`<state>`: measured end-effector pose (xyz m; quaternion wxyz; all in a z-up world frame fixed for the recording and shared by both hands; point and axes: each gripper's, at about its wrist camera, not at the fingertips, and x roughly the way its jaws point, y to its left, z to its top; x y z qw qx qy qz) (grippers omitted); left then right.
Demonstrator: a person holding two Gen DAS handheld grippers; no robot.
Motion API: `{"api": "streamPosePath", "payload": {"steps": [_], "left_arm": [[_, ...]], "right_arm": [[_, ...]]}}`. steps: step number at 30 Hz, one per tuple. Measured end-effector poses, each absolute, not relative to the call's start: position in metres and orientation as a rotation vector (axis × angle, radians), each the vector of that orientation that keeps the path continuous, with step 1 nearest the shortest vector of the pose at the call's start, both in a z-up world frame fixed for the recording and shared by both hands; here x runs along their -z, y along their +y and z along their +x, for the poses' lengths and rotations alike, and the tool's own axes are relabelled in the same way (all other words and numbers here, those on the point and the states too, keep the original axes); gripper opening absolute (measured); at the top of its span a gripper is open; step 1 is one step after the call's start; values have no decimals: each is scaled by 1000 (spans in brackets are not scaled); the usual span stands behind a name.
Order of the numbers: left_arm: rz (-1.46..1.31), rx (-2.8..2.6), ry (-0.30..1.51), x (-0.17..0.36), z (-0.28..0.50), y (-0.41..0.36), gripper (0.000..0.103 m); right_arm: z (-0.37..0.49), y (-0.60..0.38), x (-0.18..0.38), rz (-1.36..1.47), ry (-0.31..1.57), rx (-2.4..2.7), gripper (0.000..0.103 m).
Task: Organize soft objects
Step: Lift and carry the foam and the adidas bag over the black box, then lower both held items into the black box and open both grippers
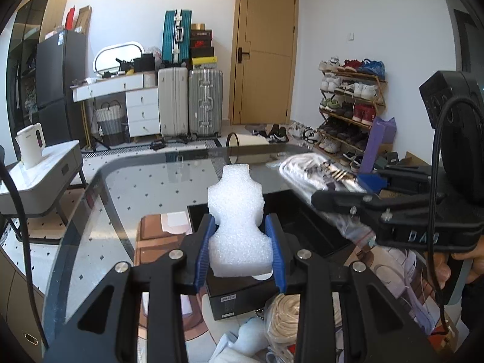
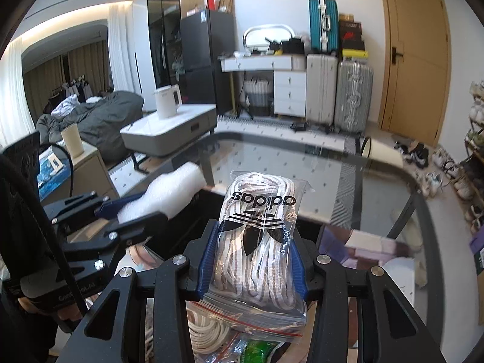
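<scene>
My left gripper is shut on a white foam piece and holds it upright above a black box on the glass table. My right gripper is shut on a clear zip bag of white and brown shoelaces with a black logo. In the left wrist view the bag and right gripper sit to the right of the foam. In the right wrist view the foam and left gripper sit to the left.
Coiled cream cord and other packets lie below the grippers. A second black box sits under the foam. Beyond the table stand a white side table with a kettle, suitcases and a shoe rack.
</scene>
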<state>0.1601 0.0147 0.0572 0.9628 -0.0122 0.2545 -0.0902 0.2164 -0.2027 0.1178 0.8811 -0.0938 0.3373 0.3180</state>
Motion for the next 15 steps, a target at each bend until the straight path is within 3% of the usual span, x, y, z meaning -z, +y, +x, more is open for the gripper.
{"api": "streamPosePath", "payload": {"steps": [15], "left_arm": [[7,210,611,-40,185,7,33]], "right_arm": [[260,-182,-72,-288,921,-685,42]]}}
